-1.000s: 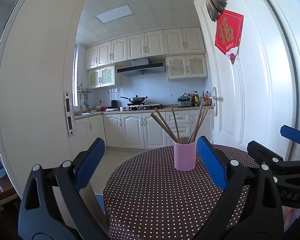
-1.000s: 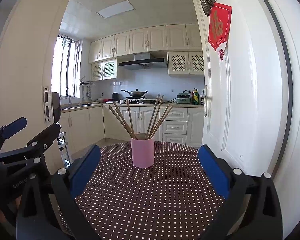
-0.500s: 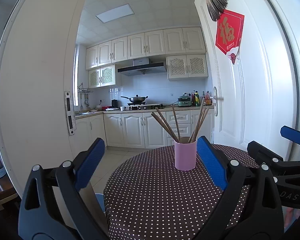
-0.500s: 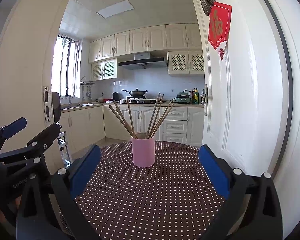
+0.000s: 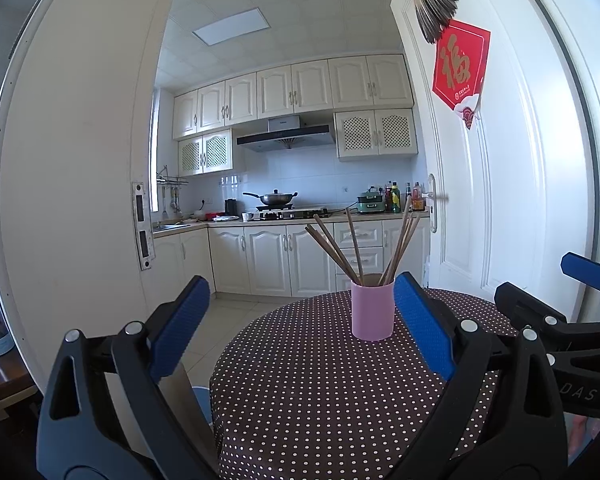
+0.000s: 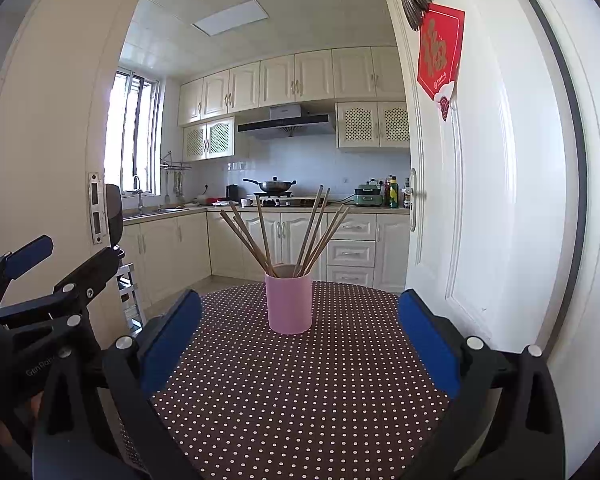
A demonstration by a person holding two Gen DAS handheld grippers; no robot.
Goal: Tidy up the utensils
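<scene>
A pink cup (image 5: 372,310) (image 6: 288,303) stands upright on the round table with the brown polka-dot cloth (image 5: 320,392) (image 6: 300,392). Several brown chopsticks (image 5: 342,250) (image 6: 264,236) fan out of the cup. My left gripper (image 5: 302,334) is open, well short of the cup, which sits near its right finger. My right gripper (image 6: 300,344) is also open and empty, with the cup centred ahead between its blue pads. Each gripper shows at the edge of the other's view.
A white door (image 5: 512,184) with a red hanging stands open at the right of the table. A white wall edge (image 5: 72,200) is at the left. Behind lies a kitchen with cabinets and a stove (image 5: 288,212). A blue bucket (image 5: 202,400) sits below the table's left edge.
The left wrist view has drifted very slightly, so the cup sits a touch further right. Both grippers stay open; the cup and chopsticks have not moved.
</scene>
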